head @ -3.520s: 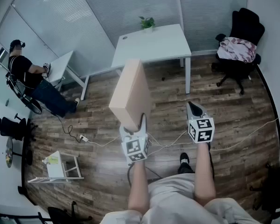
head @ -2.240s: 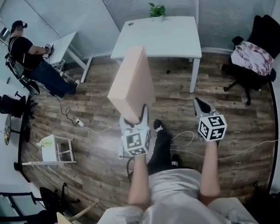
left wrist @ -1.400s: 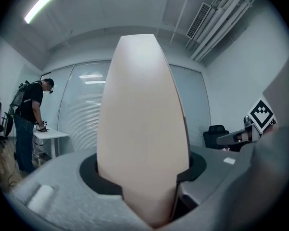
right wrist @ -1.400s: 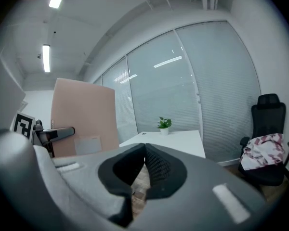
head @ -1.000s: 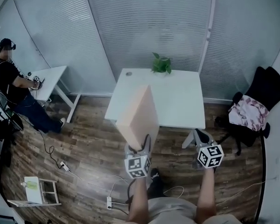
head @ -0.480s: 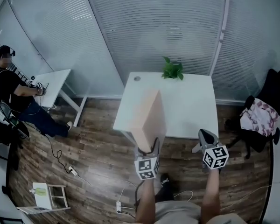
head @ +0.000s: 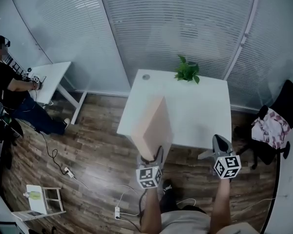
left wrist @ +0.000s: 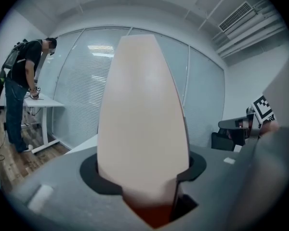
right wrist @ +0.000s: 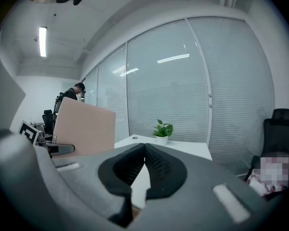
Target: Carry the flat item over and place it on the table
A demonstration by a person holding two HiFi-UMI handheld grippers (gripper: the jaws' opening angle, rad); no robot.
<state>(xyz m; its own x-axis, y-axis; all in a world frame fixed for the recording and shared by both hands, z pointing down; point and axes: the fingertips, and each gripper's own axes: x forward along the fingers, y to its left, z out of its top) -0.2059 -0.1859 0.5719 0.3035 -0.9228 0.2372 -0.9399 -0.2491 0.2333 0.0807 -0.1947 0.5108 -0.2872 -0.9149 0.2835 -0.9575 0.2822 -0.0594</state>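
We have walked up to the white table. A few seconds ago it lay well ahead, and now it stands just in front of both grippers. Our left gripper is clamped on the lower end of the flat board, held up on edge; in the head view the board overlaps the table's near left corner. Our right gripper is closed on nothing, off to the board's right. A potted plant stands at the table's far edge.
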